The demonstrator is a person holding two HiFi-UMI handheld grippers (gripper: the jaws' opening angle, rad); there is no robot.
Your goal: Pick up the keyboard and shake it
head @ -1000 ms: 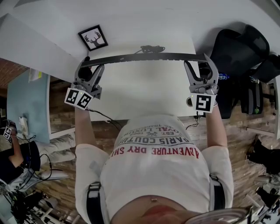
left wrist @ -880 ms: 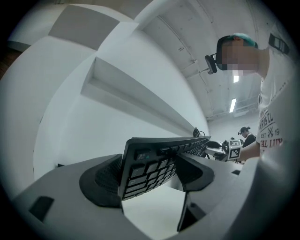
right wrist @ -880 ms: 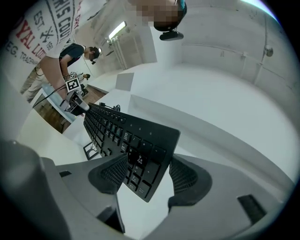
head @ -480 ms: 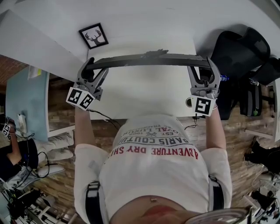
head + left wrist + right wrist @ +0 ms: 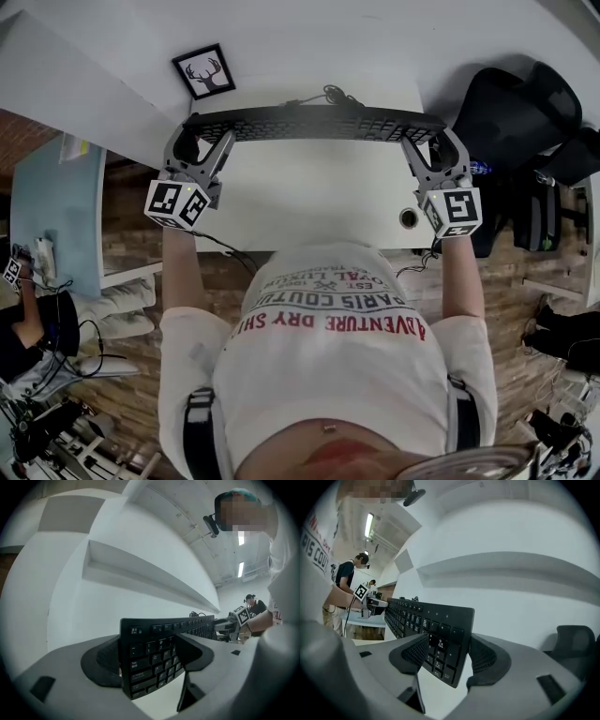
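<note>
A black keyboard [image 5: 314, 123] hangs in the air above the white desk [image 5: 309, 202], its keys turned toward the head view. My left gripper [image 5: 199, 142] clamps its left end, and my right gripper [image 5: 429, 142] clamps its right end. In the left gripper view the keyboard [image 5: 140, 634] stands between the two pads of the left gripper [image 5: 149, 657], tilted on edge. Seen from the right gripper view, the number-pad end of the keyboard [image 5: 440, 620] sits between the pads of the right gripper [image 5: 446, 656], whose jaws are closing on it. A cable [image 5: 326, 97] trails from the keyboard's back edge.
A framed deer picture [image 5: 203, 73] leans at the desk's back left. The desk has a round cable hole [image 5: 408, 218] at its front right. A black office chair [image 5: 511, 108] stands to the right, a pale blue table [image 5: 56, 216] to the left.
The keyboard has rolled from edge-on to keys facing the head camera and shifted a little toward the wall. Both grippers turned with it and kept their hold.
</note>
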